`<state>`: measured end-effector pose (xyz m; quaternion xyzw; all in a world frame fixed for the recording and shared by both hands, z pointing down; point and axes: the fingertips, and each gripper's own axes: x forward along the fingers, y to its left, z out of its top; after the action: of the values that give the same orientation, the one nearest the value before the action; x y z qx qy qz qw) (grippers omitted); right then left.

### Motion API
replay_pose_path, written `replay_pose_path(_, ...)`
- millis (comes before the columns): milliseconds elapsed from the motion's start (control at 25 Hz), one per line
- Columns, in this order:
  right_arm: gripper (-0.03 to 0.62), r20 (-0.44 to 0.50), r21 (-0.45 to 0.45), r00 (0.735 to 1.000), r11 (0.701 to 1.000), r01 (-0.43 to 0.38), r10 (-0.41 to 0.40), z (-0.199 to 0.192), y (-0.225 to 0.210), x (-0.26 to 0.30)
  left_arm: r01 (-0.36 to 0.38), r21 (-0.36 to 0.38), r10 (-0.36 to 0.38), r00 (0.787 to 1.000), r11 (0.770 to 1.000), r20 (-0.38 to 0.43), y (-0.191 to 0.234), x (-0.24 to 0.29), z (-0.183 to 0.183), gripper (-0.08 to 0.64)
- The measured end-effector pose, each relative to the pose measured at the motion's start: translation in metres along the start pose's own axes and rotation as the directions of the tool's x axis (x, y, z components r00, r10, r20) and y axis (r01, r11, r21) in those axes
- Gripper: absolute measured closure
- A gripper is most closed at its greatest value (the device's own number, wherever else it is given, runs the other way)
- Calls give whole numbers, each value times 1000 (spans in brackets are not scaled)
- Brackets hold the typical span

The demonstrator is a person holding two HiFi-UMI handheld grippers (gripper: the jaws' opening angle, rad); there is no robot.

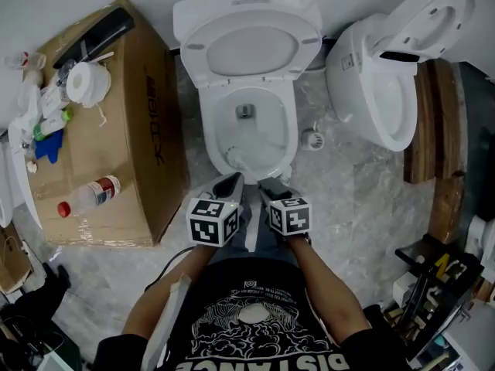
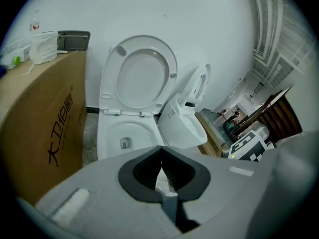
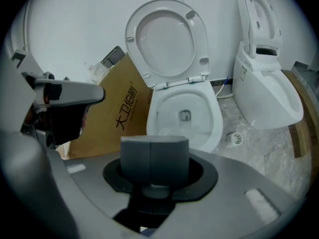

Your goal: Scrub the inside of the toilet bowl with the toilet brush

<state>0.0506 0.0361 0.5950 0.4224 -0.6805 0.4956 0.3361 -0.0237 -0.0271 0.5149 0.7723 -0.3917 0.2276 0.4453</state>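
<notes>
Not yet started: left gripper (image 1: 230, 182) and right gripper (image 1: 272, 185), fingers pressed together on nothing, just short of the toilet bowl (image 1: 251, 134). Next, probably: find and grip the toilet brush, not visible anywhere.

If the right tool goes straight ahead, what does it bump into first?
Most likely the front rim of the open toilet bowl, just ahead of the right tool. Nothing shows between them, though depth is hard to judge.
</notes>
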Motion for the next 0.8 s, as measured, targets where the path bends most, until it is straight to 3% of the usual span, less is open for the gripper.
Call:
replay_pose_path(280, 437, 24, 29, 998, 997, -66, 66, 20, -5, 24, -60, -9, 60, 998, 998, -7, 15, 10, 11, 568)
replay_pose_path(480, 437, 43, -8, 994, 995, -98, 98, 51, -16, 40, -104, -39, 104, 995, 994, -3, 25, 14, 17, 568)
replay_pose_path(800, 437, 94, -1, 988, 992, -126, 126, 109, -32, 60, -151, -70, 148, 988, 986, -40, 31, 19, -2, 568)
